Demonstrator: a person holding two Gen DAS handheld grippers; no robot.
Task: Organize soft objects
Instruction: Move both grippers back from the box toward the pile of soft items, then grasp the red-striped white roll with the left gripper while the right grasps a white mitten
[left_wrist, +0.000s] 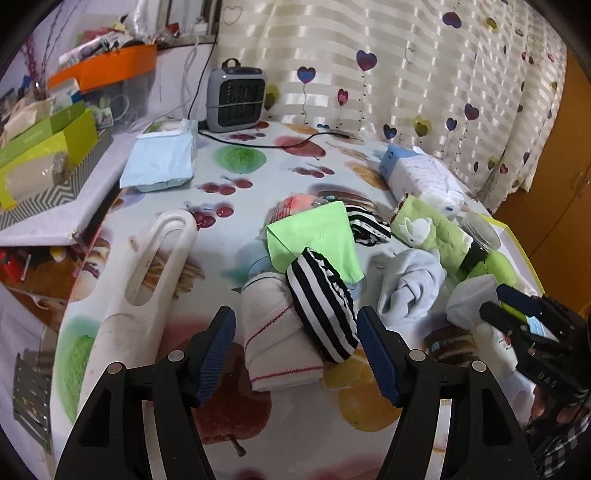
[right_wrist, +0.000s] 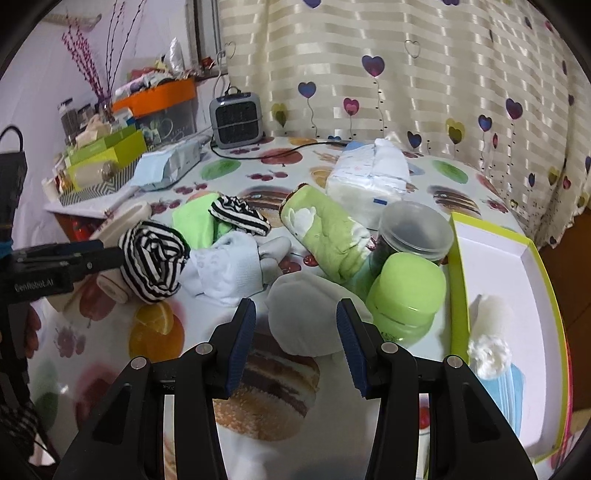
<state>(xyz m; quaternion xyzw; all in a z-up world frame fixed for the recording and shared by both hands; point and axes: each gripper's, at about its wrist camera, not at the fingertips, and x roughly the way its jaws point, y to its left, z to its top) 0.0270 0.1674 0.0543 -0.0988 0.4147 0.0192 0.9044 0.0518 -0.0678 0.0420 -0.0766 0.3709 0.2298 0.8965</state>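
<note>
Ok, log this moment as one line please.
left gripper: open, around striped sock | right gripper: open, around white pad | box: white puff inside

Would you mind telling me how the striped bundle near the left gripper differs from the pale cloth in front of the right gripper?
The striped bundle is black-and-white and rolled plump; the pale cloth is plain off-white and looks flatter. The bundle leans on a cream roll; the cloth lies on the table, beside a green jar. Both are soft and sit before open grippers.

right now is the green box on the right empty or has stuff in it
Not empty: the green box is open-topped and holds a white fluffy item and something light blue at its near end.
</note>
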